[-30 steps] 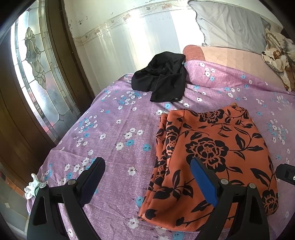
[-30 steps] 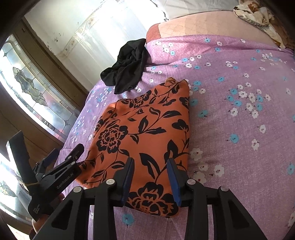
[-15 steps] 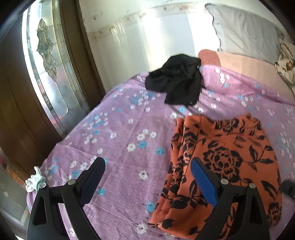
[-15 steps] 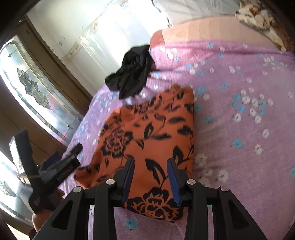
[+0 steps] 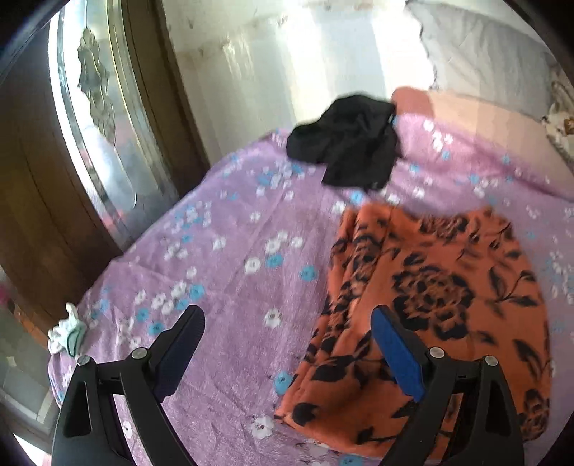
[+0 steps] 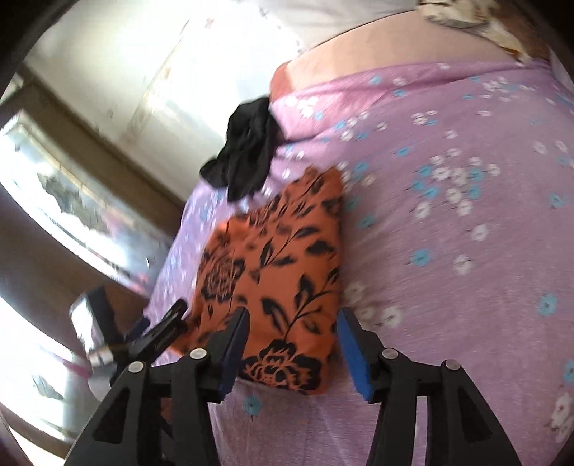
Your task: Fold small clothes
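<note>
An orange cloth with black flowers (image 5: 430, 304) lies folded on the purple flowered bedsheet (image 5: 233, 251). A crumpled black garment (image 5: 351, 147) sits beyond it near the bed's far edge. My left gripper (image 5: 290, 344) hovers open over the sheet, with its right finger above the cloth's left edge. In the right wrist view, the orange cloth (image 6: 280, 258) lies straight ahead with the black garment (image 6: 247, 154) behind it. My right gripper (image 6: 294, 351) is above the cloth's near edge, its jaws opening and its pads clear of the fabric. The left gripper (image 6: 161, 329) shows at the left.
A wooden door with patterned glass (image 5: 97, 125) stands left of the bed. A grey pillow (image 5: 484, 53) and a patterned cloth (image 6: 484, 21) lie at the head end. A small white and green item (image 5: 66, 333) sits at the bed's near left corner.
The right gripper's jaws have spread wider, and it has shifted to the right and rolled, so the orange cloth sits further left. The left gripper has rolled slightly and stays open.
</note>
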Demonstrator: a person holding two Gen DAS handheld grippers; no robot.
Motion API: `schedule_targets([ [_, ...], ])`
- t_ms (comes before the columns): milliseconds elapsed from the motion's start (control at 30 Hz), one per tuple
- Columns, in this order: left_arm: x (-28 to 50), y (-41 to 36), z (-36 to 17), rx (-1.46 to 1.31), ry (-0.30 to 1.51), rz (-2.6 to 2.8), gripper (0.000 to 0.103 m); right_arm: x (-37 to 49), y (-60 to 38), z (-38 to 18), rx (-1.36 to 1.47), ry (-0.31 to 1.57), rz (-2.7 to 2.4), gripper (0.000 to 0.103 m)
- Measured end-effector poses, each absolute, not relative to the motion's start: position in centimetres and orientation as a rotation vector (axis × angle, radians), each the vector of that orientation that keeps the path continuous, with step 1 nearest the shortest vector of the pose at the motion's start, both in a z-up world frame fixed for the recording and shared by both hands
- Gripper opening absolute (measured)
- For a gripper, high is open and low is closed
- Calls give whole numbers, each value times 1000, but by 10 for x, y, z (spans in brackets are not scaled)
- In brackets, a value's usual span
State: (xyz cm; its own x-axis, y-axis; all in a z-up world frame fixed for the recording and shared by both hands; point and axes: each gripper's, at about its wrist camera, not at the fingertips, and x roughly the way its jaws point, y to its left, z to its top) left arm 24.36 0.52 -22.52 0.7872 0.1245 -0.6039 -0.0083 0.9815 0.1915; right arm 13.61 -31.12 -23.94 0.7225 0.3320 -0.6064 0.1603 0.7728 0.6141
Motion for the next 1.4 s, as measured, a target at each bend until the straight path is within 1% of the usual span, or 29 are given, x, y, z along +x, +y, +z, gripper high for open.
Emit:
schedule_targets([
  [100, 237, -3, -218, 174, 633, 21, 94, 132, -326, -239, 777, 753, 71, 60],
  [300, 233, -13, -212, 188, 631, -27, 94, 139, -319, -237, 746, 761, 71, 64],
  [700, 248, 16, -215, 194, 665, 7, 94, 168, -278, -239, 691, 787, 114, 64],
  [967, 254, 42, -210, 139, 672, 8, 94, 179, -253, -240, 642, 789, 132, 64],
  [1400, 256, 55, -209, 121, 677, 3, 94, 188, -247, -242, 636, 790, 136, 65],
])
